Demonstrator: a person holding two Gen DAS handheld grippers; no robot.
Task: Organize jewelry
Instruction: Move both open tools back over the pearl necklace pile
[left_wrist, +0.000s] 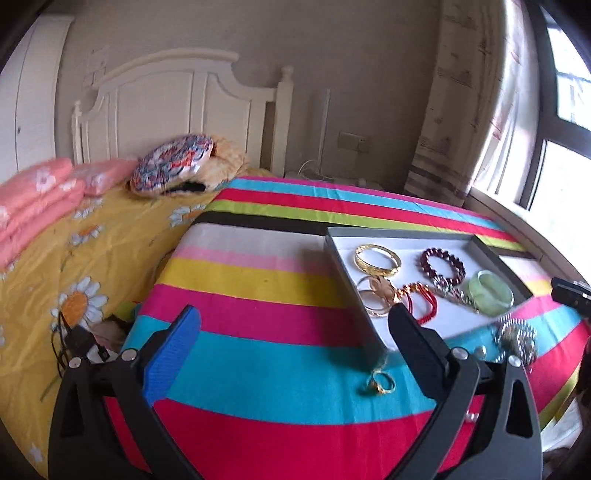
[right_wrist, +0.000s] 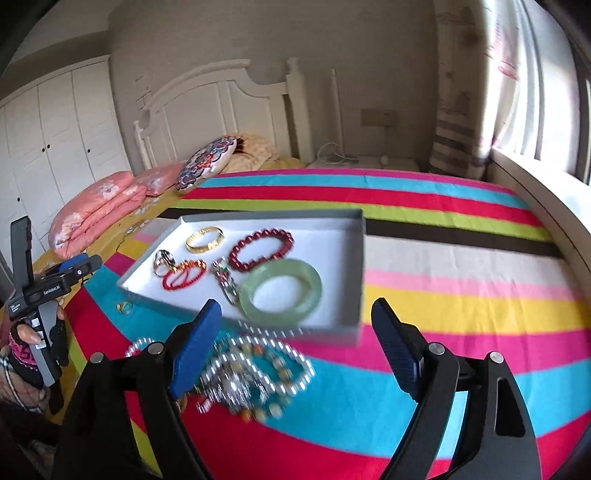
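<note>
- While hovering over the striped blanket: left gripper spread wide, holding nothing.
- Right gripper likewise agape, empty.
- Lying in grey tray: green bangle, gold bangle.
- Heaped just outside tray: beaded bracelets.

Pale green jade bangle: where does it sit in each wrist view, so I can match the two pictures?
Left wrist view: the pale green jade bangle lies right of centre, at the near right corner of the grey shallow tray.
Right wrist view: the bangle sits near centre, by the tray's near edge, just beyond the open right gripper.
Shared landmark: the dark red beaded bracelet just behind it.
</note>
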